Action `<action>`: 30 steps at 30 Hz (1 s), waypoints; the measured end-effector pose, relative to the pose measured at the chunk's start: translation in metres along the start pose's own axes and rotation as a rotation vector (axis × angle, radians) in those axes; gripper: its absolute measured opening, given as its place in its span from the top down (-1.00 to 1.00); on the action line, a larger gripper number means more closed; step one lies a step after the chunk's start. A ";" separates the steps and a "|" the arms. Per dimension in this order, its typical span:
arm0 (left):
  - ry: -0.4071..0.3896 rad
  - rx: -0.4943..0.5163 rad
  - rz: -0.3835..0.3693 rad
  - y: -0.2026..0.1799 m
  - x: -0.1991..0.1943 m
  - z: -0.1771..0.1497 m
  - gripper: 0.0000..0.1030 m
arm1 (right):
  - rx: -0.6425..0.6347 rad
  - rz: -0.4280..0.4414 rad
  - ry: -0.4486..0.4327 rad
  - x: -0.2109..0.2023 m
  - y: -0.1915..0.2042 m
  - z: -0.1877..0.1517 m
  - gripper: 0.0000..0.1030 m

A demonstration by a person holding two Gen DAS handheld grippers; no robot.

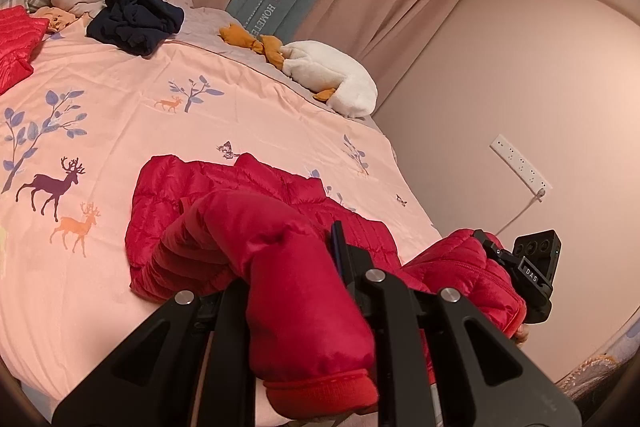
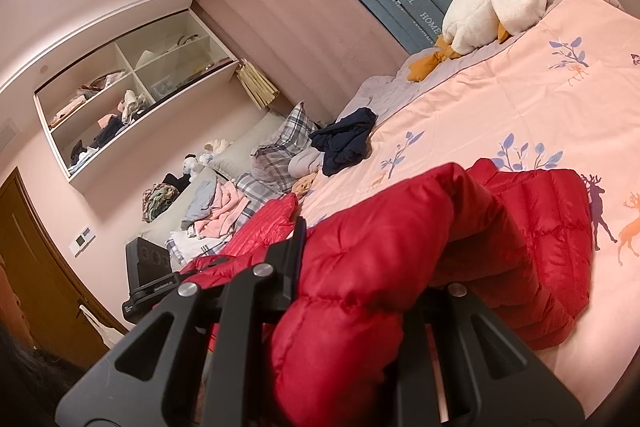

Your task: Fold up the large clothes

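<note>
Red quilted jacket [image 1: 224,195], bulk lying ahead toward the bed's [image 1: 120,75] middle, near-edge portions clamped in left gripper [image 1: 304,291] and right gripper [image 2: 360,291] alike.

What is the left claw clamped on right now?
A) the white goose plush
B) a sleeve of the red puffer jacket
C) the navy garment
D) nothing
B: the left claw pinches a sleeve of the red puffer jacket, cuff hanging toward the camera.
</note>
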State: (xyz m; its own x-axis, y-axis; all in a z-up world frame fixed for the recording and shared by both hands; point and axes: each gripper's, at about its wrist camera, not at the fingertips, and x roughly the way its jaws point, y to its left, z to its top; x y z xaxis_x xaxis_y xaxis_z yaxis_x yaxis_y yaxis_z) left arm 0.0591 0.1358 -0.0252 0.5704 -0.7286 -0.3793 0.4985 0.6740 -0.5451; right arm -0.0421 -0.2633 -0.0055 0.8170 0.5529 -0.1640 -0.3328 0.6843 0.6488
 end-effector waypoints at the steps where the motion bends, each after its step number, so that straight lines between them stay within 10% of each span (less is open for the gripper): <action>1: 0.000 0.000 0.001 0.001 0.001 0.000 0.71 | 0.002 -0.001 0.000 0.001 -0.001 0.000 0.68; 30: 0.021 -0.005 0.039 0.013 0.026 0.017 0.71 | 0.033 -0.052 -0.009 0.028 -0.027 0.012 0.68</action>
State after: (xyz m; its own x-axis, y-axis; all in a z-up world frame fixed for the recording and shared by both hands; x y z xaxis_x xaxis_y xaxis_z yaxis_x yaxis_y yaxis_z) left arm 0.0915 0.1273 -0.0296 0.5751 -0.7044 -0.4161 0.4732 0.7013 -0.5331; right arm -0.0047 -0.2720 -0.0188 0.8369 0.5129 -0.1913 -0.2747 0.6957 0.6637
